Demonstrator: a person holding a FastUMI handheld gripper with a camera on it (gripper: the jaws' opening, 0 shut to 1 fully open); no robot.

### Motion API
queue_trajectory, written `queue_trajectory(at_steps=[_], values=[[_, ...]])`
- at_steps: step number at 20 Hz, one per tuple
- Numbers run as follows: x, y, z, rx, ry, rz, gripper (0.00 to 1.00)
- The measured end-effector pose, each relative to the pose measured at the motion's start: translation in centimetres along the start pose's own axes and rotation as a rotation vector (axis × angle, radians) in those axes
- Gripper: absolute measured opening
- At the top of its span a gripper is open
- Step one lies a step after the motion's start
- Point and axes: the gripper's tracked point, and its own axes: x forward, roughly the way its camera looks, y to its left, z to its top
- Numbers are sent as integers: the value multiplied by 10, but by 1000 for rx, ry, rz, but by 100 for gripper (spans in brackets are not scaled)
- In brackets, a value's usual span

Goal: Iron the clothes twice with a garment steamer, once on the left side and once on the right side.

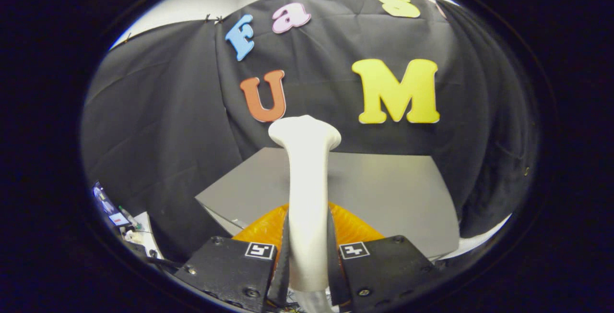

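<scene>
Gripper [308, 248] is clamped on the garment steamer [307, 183]: both black fingers press against the sides of its white handle, one on each side, no visible gap between pad and plastic. Left finger [230, 267] and right finger [383, 265] each carry a small square black-and-white marker near the inner edge, right beside the handle. Steamer sits dead centre between the fingers and runs straight forward along their axis, roughly upright in this view, slight taper through the shaft. A greyer section of the handle shows just below the grip line, between the finger bases. Just ahead of the fingers, behind and on both sides of the shaft, is the orange garment [355, 226]; it looks crinkled and lies on the table, partly hidden by the fingers and the handle. Cannot tell whether the steamer touches the cloth. Beyond the garment is the grey table [398, 193], flat, tilted in view. Steamer shaft extends past the garment and over the table top, ending in a flared white head [304, 133] that is wider than the shaft, seen against the black cloth wall [158, 126] beyond the table. Far off past the left finger, a cluttered white surface [139, 224] with small items, too small to identify.
</scene>
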Motion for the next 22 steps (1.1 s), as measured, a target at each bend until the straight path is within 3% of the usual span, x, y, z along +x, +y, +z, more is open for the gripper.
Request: queue_trajectory(at_steps=[6,13,17,22], values=[[-105,-64,11,59,-109,-97,36],[-219,-154,12,114,-225,-302,36],[-265,-204,27,143,-292,-380,36],[-288,-250,66,151,-360,-403,36]])
